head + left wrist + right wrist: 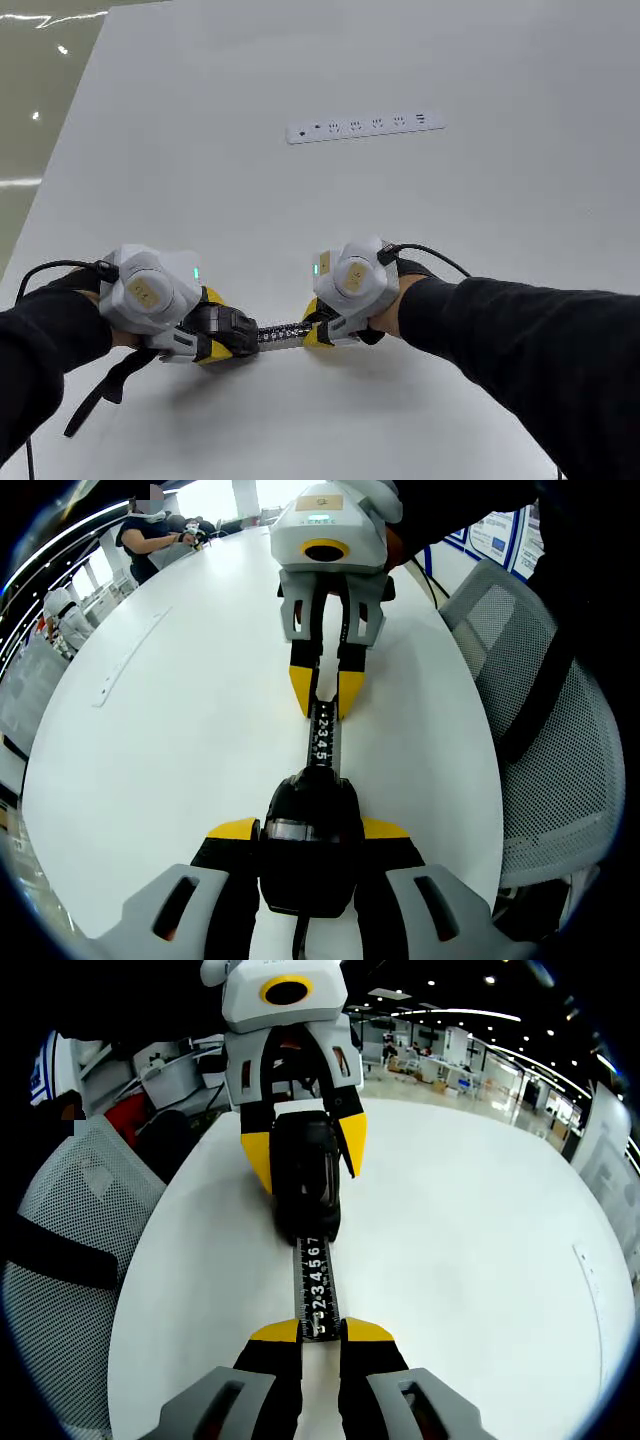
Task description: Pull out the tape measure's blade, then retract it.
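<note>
We see left gripper (212,328) clamped on black tape measure case (312,845), resting on white table (300,60). Right gripper (320,1331) pinches blade (316,1278) tip. Short length out, numerals to 7 showing, spanning gap between grippers. Power strip (365,126) well beyond.

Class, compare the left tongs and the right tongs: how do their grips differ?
Left tongs clamp the black tape measure case; right tongs pinch its blade. Left tongs stand spread wide around the case; right tongs are nearly closed. Both have yellow tips, facing each other.
</note>
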